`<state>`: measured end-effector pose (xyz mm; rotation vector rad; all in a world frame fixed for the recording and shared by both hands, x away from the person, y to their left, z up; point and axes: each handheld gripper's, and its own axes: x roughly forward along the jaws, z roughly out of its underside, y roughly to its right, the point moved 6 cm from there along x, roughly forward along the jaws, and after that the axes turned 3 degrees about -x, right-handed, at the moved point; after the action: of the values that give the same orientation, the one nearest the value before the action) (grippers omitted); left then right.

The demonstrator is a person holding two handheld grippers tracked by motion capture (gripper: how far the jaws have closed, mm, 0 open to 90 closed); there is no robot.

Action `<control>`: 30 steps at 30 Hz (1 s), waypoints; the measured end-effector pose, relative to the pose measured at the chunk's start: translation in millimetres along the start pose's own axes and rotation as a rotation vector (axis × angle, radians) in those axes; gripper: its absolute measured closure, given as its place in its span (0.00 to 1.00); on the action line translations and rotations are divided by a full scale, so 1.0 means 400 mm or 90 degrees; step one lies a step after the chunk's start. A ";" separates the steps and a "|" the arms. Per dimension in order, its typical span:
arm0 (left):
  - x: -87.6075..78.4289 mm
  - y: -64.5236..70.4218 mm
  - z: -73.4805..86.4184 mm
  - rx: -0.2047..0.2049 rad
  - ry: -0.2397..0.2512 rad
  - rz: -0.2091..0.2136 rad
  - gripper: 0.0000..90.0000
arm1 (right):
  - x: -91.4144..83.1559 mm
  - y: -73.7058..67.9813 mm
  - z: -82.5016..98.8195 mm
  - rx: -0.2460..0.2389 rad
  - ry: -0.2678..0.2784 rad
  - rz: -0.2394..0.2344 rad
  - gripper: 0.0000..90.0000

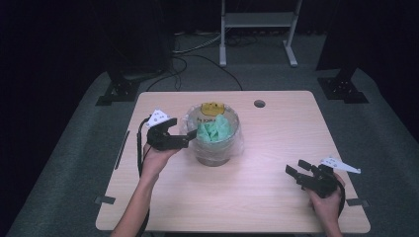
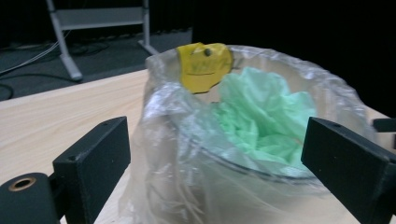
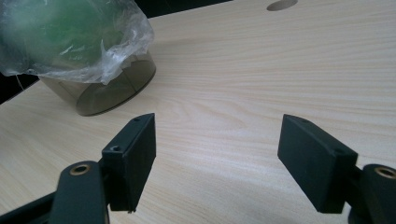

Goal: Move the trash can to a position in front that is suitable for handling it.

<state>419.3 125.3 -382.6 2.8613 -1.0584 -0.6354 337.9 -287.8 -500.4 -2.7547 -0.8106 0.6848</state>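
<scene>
The small bin (image 1: 215, 143) sits mid-table (image 1: 257, 197), lined with a clear bag (image 2: 187, 154) holding crumpled green plastic (image 2: 261, 116). My left gripper (image 1: 190, 136) is released, its jaws spread beside the bag's rim. My right gripper (image 1: 295, 169) rests released, well apart.

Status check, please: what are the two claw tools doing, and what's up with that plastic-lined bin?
Left gripper open at the bin liner, not clamped. Right gripper open, idle. Bin holds green crumple. Nothing blocking.
</scene>
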 end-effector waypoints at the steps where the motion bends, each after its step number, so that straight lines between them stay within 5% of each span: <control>1: 0.003 -0.002 0.000 -0.002 0.001 -0.003 0.11 | 0.000 0.000 0.000 0.000 0.000 0.000 0.30; 14: 0.040 -0.032 0.001 0.006 -0.002 -0.047 0.30 | 0.004 -0.007 0.003 -0.008 -0.005 -0.002 0.30; 21: 0.046 -0.039 -0.002 0.001 0.020 -0.029 0.57 | 0.009 -0.011 0.002 -0.009 -0.003 -0.001 0.30; 30: 0.033 -0.034 -0.003 0.028 0.063 -0.052 0.83 | 0.015 -0.011 0.008 -0.011 -0.007 -0.002 0.30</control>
<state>437.3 127.2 -388.6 2.9518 -0.9589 -0.4732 338.8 -280.5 -504.0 -2.7664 -0.8259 0.6961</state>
